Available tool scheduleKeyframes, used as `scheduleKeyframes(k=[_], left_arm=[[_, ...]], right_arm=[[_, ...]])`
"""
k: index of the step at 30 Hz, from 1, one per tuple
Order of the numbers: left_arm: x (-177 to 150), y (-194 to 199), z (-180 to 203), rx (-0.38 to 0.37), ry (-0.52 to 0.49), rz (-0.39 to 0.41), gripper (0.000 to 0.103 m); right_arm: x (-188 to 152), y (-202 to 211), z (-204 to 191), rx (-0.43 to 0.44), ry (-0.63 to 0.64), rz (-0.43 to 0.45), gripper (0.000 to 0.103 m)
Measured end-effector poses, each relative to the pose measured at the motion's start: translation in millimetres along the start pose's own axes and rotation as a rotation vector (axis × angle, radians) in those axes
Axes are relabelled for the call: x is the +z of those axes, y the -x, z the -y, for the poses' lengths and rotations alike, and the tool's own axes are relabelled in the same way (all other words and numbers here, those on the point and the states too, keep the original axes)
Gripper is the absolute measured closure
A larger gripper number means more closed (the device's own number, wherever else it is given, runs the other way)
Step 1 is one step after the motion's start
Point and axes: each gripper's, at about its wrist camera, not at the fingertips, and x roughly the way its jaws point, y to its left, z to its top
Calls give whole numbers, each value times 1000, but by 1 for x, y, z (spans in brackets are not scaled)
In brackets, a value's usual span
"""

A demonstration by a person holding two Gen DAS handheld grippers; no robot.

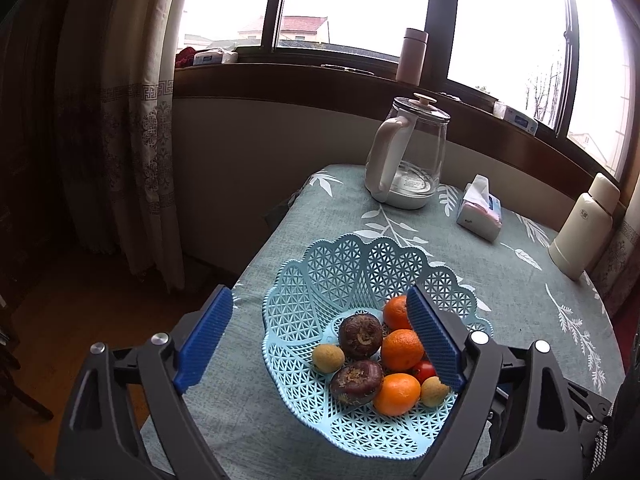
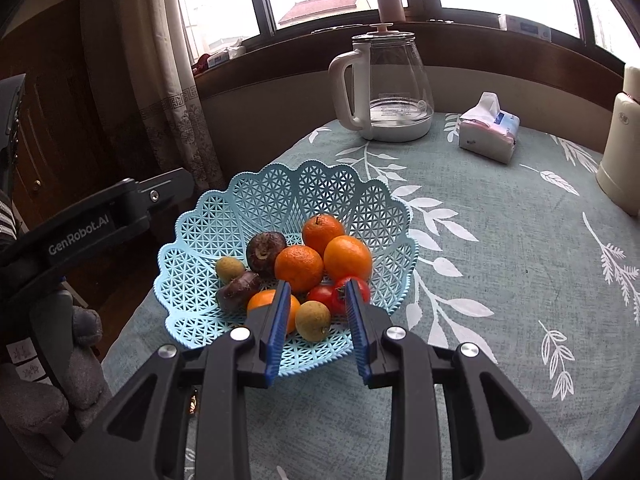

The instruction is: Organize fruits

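A light blue lattice basket point(image 1: 340, 248) point(image 2: 280, 184) stands near the table's left edge. It holds oranges point(image 1: 402, 350) point(image 2: 347, 257), two dark purple fruits point(image 1: 360, 336) point(image 2: 265, 249), small tan longans point(image 1: 328, 357) point(image 2: 313, 320) and red tomatoes point(image 1: 425, 370) point(image 2: 322, 294). My left gripper point(image 1: 320, 296) hangs wide open above the basket's near left side, with nothing between its blue pads. My right gripper point(image 2: 317, 284) is open over the basket's near rim. In that view a longan and a tomato lie between its fingers, untouched.
A glass kettle point(image 1: 408, 160) point(image 2: 384, 88) with a white handle stands at the back. Right of it lie a tissue pack point(image 1: 480, 216) point(image 2: 488, 128) and a white flask point(image 1: 584, 228) point(image 2: 620, 140). The table drops off left to a curtain point(image 1: 132, 140) and wooden floor.
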Motion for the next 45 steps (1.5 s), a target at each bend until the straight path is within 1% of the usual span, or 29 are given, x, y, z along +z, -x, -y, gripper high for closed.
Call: scheduleKeyframes(k=[3,5,7,14,16,18,20,22,24,26,29,36,40,45], left_arm=[[0,0,3,-1,-11,1,8],[-1,1,4,2,-18,3,8],[-1,1,6,1,-25,3,7],[-1,5,10,16,-58,15,6],[-1,6,12,26,-78,21,6],[-1,7,14,37,-104,27,5],[-1,8,16,44,-129,32,4],[-1,9,17,48,-144,36,4],[-1,11,17,44,-153,39,4],[-1,13,18,43,-167,43,4],[-2,16,21,48,-205,49,4],[-9,24,21,74,-308,57,4],[-12,27,17,93,-347,57,4],[-14,28,14,109,-382,51,4]], right_arm=[[0,3,2,-7,-2,0,73],[0,5,3,-8,-4,2,66],[-1,7,4,-10,-9,6,53],[-4,13,6,-32,-2,6,50],[-5,15,6,-41,-2,9,39],[-5,18,6,-52,2,16,35],[-5,20,5,-64,13,20,34],[-5,23,4,-74,21,26,27],[-6,26,3,-86,30,38,24],[-6,28,2,-100,38,47,23],[-6,31,1,-121,45,54,17],[-5,38,-6,-216,111,96,5],[-7,37,-14,-285,161,99,5],[-9,35,-14,-318,164,91,5]])
